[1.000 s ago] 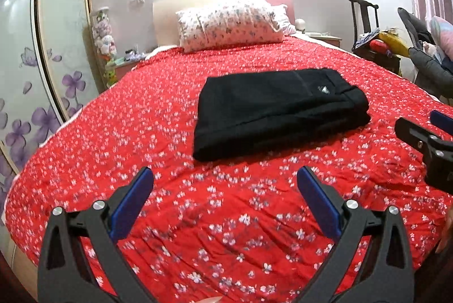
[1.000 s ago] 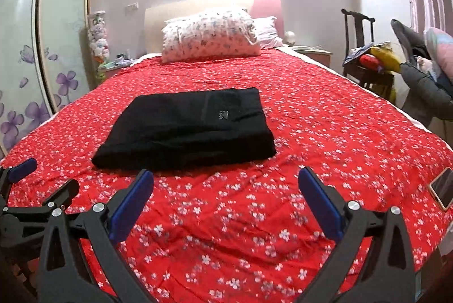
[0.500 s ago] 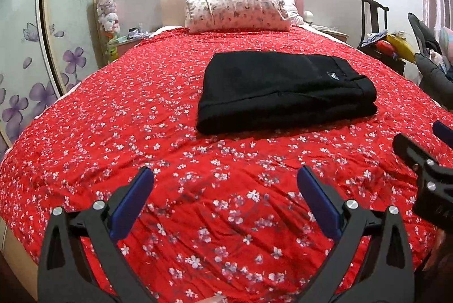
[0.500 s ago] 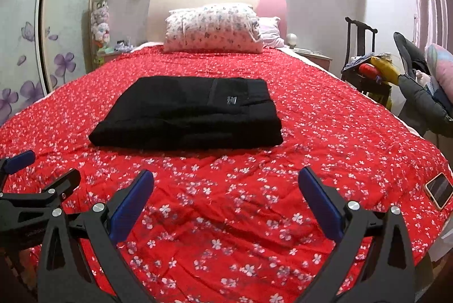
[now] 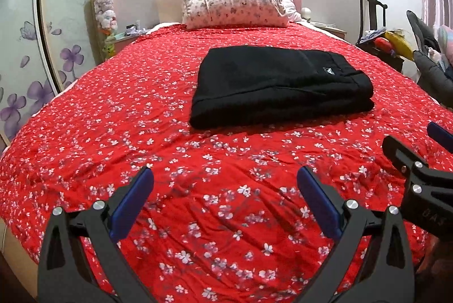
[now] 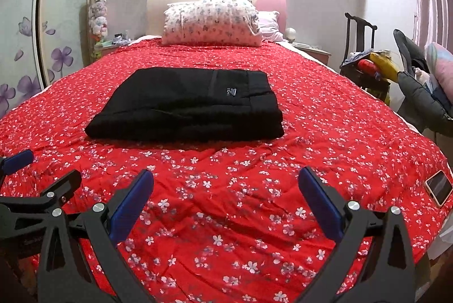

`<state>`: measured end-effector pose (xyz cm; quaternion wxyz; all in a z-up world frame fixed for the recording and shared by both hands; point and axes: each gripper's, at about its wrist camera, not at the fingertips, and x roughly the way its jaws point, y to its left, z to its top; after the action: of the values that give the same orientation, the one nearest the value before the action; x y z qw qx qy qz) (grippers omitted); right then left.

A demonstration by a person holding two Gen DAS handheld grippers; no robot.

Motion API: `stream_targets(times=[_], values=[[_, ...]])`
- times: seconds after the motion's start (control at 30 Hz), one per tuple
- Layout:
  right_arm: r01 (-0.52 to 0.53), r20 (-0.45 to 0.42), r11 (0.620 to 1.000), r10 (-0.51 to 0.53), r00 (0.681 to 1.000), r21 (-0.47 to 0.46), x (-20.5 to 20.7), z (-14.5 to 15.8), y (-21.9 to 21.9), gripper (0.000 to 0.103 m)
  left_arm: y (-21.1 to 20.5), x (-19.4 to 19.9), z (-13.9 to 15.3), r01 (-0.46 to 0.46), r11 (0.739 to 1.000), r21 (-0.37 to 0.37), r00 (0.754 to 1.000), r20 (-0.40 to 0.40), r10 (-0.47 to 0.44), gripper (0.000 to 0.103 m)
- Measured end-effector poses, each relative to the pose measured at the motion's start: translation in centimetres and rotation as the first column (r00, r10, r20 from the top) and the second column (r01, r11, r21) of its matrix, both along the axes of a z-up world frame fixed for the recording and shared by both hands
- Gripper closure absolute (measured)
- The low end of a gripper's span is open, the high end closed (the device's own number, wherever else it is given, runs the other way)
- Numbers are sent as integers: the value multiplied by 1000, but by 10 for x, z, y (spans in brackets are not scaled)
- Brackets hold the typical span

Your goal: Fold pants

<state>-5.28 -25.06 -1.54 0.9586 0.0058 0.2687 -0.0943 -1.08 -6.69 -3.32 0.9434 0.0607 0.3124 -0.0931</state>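
Observation:
Black pants lie folded into a flat rectangle in the middle of the red flowered bed cover. A small white logo shows on their top layer. My left gripper hangs open over the foot of the bed, well short of the pants, with nothing between its blue pads. My right gripper is open too and just as far back from the pants. In the left wrist view the right gripper shows at the right edge. The left gripper shows at the left edge of the right wrist view.
A flowered pillow leans on the headboard. A phone lies at the bed's right front corner. A dark chair with piled things and clothes stands to the right. A wardrobe with purple flowers runs along the left.
Both grippers have drawn back and lowered toward the foot of the bed, staying open. The folded pants have not moved.

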Motion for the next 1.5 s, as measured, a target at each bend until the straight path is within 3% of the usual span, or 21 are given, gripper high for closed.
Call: stream_targets(times=[0.6, 1.0, 1.5], values=[[45, -12, 999, -45, 999, -6, 1, -2, -8, 1, -8, -1, -3, 30, 999, 22, 1000, -7, -30, 2], [47, -6, 999, -47, 999, -12, 0, -1, -9, 1, 12, 9, -1, -62, 998, 9, 998, -2, 62, 2], [41, -11, 999, -41, 999, -21, 1, -2, -7, 1, 13, 11, -3, -43, 999, -7, 999, -31, 43, 2]])
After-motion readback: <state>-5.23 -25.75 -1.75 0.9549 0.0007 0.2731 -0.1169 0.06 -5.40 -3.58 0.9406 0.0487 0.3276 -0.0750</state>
